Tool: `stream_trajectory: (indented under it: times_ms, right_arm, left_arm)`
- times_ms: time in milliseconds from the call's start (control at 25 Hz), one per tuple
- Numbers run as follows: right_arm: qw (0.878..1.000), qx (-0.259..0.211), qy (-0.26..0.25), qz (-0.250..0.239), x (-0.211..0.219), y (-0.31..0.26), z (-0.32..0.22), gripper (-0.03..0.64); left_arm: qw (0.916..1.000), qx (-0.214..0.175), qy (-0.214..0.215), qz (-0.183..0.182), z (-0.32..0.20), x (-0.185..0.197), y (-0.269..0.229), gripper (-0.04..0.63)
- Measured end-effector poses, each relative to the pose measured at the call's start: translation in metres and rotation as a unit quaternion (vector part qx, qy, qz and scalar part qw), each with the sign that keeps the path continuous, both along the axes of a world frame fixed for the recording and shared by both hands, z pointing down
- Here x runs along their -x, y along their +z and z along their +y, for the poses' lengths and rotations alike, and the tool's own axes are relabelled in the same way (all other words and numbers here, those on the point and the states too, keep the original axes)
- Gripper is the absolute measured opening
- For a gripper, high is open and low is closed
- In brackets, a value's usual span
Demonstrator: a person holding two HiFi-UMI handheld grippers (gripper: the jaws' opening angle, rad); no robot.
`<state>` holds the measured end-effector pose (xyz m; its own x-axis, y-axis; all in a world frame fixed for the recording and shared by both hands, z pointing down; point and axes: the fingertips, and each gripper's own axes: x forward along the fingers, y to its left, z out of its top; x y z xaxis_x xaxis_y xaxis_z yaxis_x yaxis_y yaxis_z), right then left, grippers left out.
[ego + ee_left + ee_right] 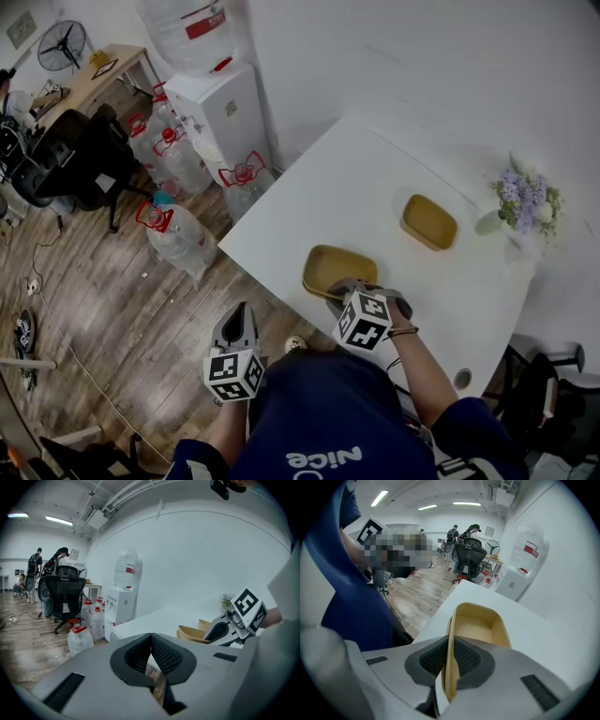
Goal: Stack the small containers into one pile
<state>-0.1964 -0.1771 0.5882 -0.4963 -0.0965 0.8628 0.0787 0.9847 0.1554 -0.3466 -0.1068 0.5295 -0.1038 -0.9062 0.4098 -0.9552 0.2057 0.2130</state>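
Two tan, shallow containers lie on the white table (375, 178). The near container (336, 268) sits by the table's front left edge, and my right gripper (345, 291) is shut on its near rim. In the right gripper view that container (480, 627) stretches away from the right gripper (451, 657), with its thin wall pinched between the pads. The far container (429, 221) rests alone further right. My left gripper (238, 317) hangs off the table over the floor. Its jaws (151, 644) are shut with nothing in them, and beyond them shows the near container (193, 633).
A small vase of purple flowers (523, 208) stands at the table's far right. Left of the table are a white water dispenser (225, 112), several large water bottles (178, 236) on the wooden floor and a black office chair (84, 159).
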Motion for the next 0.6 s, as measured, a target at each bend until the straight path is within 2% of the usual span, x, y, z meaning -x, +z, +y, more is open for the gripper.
stream_trajectory:
  times_ms: [280,480,560,600]
  right_arm:
    - [1.000,-0.007,0.008,-0.009,0.000,-0.002,0.001,0.057]
    - [0.999,-0.013,0.027,-0.040,0.002,-0.010,-0.002,0.058]
    - [0.998,-0.001,0.040,-0.055,0.002,-0.016,-0.001,0.092]
    - [0.997,0.005,0.047,-0.064,0.002,-0.019,-0.001,0.141]
  left_arm:
    - [1.0000,-0.001,0.006,-0.005,0.001,-0.004,-0.001,0.018]
    - [0.9999,-0.005,0.010,-0.004,0.000,-0.004,-0.002,0.018]
    - [0.9999,-0.006,0.012,-0.003,0.000,-0.003,-0.003,0.018]
    - [0.9999,-0.006,0.013,-0.002,0.000,-0.003,-0.003,0.018]
